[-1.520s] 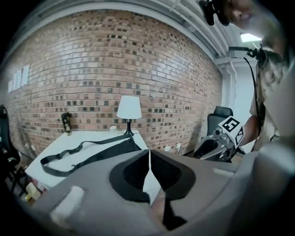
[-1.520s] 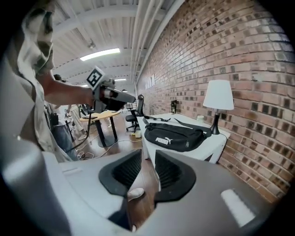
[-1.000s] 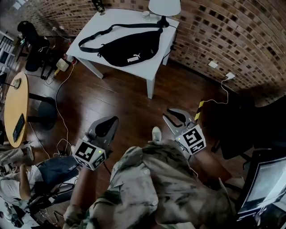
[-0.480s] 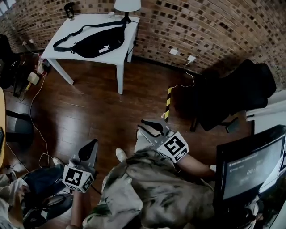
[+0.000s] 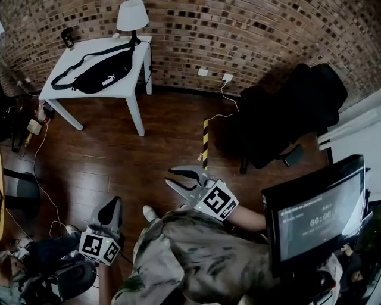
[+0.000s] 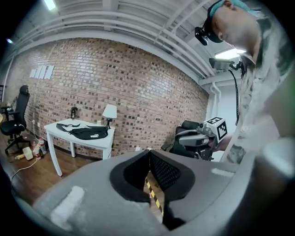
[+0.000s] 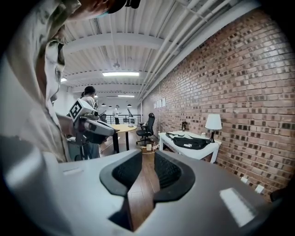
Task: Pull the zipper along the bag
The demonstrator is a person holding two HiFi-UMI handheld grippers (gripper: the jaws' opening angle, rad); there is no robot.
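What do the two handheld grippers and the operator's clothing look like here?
The left tongs and right tongs match: grey bodies, curved and tapering, lined with black textured pads. Each carries a white cube printed with black square markers, left and right. The person wears a camouflage-pattern top.

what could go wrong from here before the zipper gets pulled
The black bag lies loose on the white table; a zipper pull without bracing may drag it.
The lamp stands right beside it and could get knocked.
Floor cables near the table could snag feet on the way.
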